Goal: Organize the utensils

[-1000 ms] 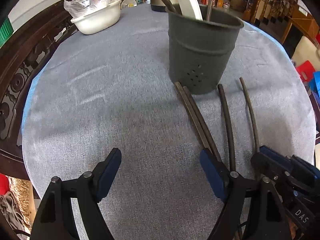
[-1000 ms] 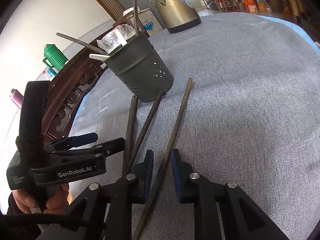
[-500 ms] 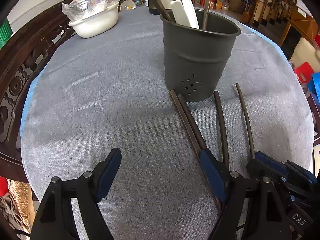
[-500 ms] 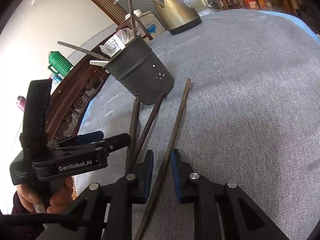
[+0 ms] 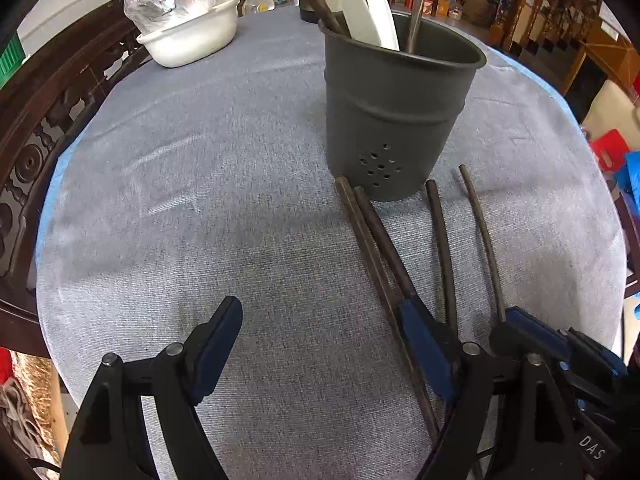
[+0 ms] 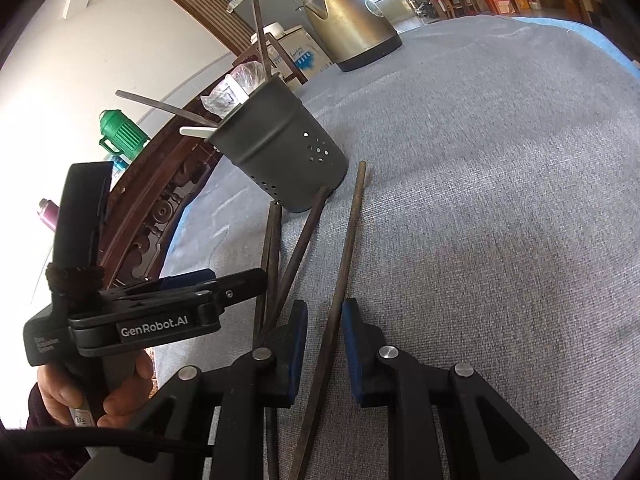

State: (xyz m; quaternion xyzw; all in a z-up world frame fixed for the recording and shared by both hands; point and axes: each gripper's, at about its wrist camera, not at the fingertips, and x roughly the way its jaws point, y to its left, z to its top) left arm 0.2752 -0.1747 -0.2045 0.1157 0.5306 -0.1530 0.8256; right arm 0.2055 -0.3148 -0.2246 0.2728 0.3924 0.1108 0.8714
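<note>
Chopstick lies lengthwise between my right gripper's parted, unclenched jaws, pointing at the holder; left gripper spread wide, holding nothing.

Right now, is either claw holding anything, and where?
Nothing is gripped. The right claw straddles one chopstick near its lower end, pads apart; the left claw is open.

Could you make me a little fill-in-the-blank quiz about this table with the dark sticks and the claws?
1. ____ dark chopsticks lie on the grey cloth-covered table.
2. The right claw has its two blue pads on either side of ____ dark chopstick.
3. The dark grey perforated metal utensil cup stands ____.
4. The left claw is ____.

Answers: four; one; upright; open
</note>
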